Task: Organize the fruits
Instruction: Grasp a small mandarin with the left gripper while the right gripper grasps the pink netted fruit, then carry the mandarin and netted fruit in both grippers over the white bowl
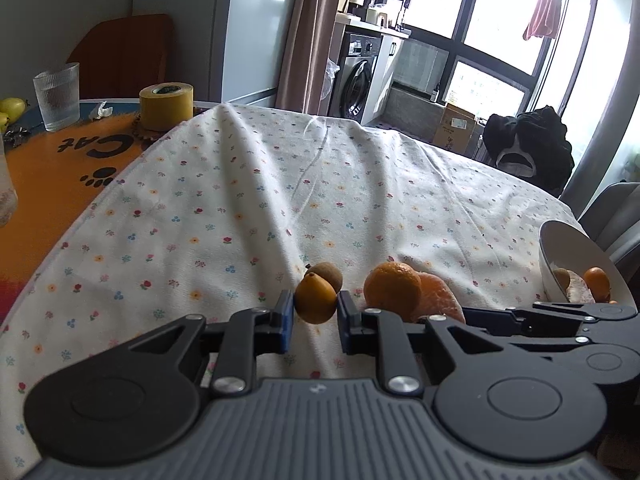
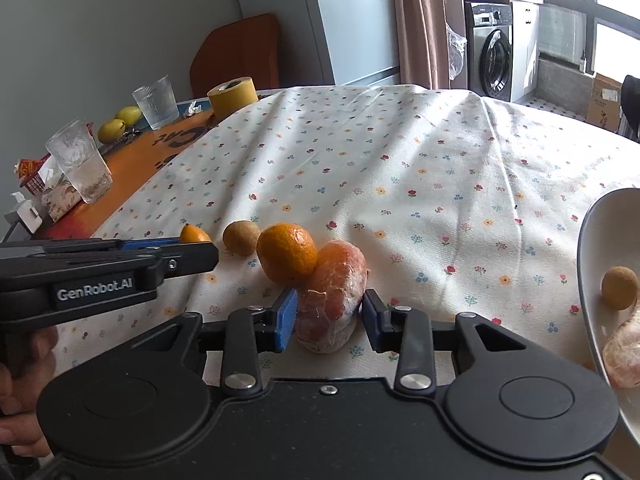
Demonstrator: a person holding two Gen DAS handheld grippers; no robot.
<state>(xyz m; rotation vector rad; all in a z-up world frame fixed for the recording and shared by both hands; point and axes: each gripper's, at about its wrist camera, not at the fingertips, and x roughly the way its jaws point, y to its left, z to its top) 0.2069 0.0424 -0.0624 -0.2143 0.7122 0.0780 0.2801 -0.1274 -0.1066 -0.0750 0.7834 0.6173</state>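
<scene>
In the left wrist view my left gripper (image 1: 316, 318) is shut on a small orange loquat (image 1: 316, 300). Its blue pads press both sides of the fruit. A brown longan (image 1: 328, 275) lies just behind it on the flowered cloth. To the right sits a whole mandarin (image 2: 287, 256), leaning on a peeled mandarin (image 2: 332, 304). My right gripper (image 2: 330, 316) has closed on the peeled one, which rests on the cloth. A white bowl (image 2: 600, 216) at the right edge holds a longan (image 2: 619, 286) and a peeled piece (image 2: 624, 356).
On the orange mat (image 2: 132, 176) at the left stand two ribbed glasses (image 2: 156, 102), a yellow tape roll (image 2: 233, 96), yellow fruits (image 2: 120, 124) and a tissue box (image 2: 60, 196). A hand (image 2: 24, 360) holds the left gripper. An orange chair (image 1: 120, 56) stands behind the table.
</scene>
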